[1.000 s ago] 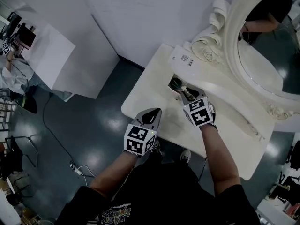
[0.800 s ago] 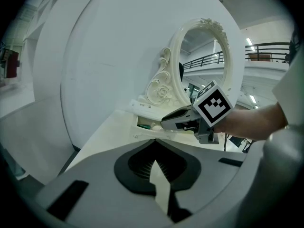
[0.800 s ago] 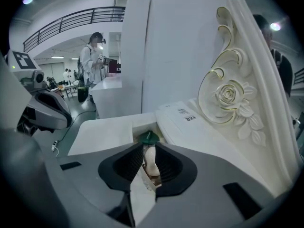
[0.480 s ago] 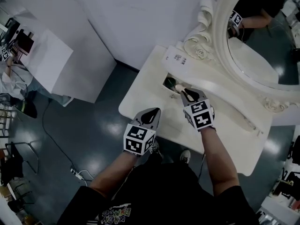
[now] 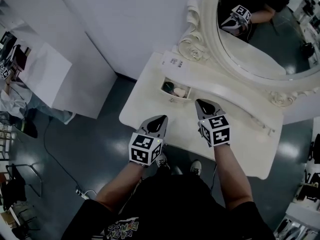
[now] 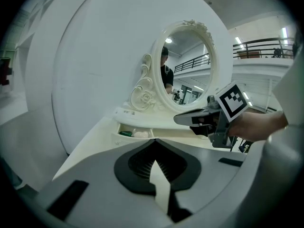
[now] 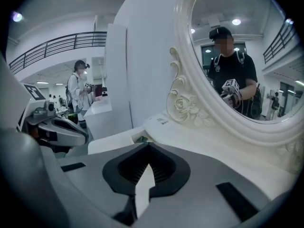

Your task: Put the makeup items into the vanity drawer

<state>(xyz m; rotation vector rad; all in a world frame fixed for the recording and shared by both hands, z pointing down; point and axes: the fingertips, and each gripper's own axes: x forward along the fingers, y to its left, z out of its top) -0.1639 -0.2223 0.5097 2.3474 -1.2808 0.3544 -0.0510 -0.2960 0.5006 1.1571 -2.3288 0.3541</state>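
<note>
Glossy dark grey floor [image 5: 75, 134] and plain white walls around a cream vanity table [image 5: 145, 111] with a carved oval mirror [image 5: 220, 71]. Head view: the small cream drawer [image 5: 172, 97] sits open towards the table's back left corner, with a green makeup item [image 5: 169, 86] and a pink makeup item [image 5: 180, 91] inside it. The left gripper [image 5: 160, 119] is over the front edge and the right gripper [image 5: 200, 103] is near the drawer's right end. Left gripper view: the left gripper [image 6: 154, 148] has its jaws together with nothing in them, drawer [image 6: 124, 128] ahead, right gripper [image 6: 179, 120] off to the right. Right gripper view: the right gripper [image 7: 147, 147] has its jaws closed and empty too, mirror [image 7: 190, 106] straight ahead.
</note>
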